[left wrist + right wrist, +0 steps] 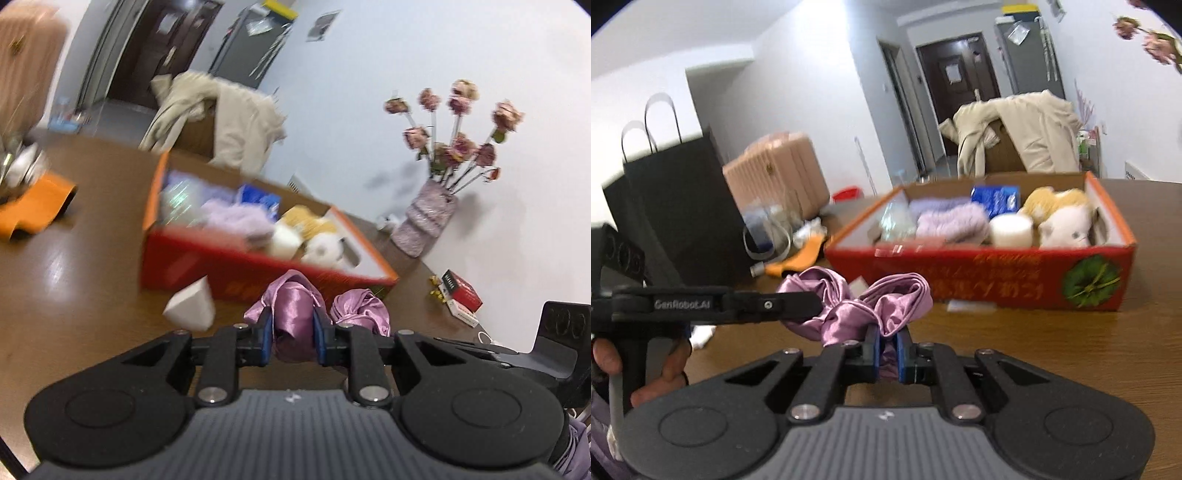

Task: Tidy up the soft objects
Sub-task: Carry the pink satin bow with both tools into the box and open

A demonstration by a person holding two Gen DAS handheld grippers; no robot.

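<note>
Blue-padded fingers of the left gripper (293, 334) pinch one end of a purple satin cloth (295, 314), its folds bulging up between the pads. On the right wrist view, the right gripper (887, 356) is pressed nearly together on another part of the same satin cloth (857, 304), with only a thin bit of fabric visible between its pads. Both tools hold the cloth bunched above the brown table (1052, 343), just in front of the red cardboard box (997, 275).

Inside the box lie a lilac fluffy item (951, 221), a white roll (1012, 230), a yellow-and-white plush toy (1060, 218) and a blue packet (995, 199). Motion blur softens the box's contents, so what the clear item at its left end is I cannot tell. A white folded piece (192, 308) sits on the table near the box's front wall, and a vase of dried flowers (424, 218) stands beyond by the wall.

The step in hand looks like carrying the cloth into the box. Satin is slippery, so both grips should stay firm and move together, lifting the loose folds clear of the front wall before lowering them into a free spot, ideally near the lilac item. Release only once the cloth rests inside, one gripper at a time.
</note>
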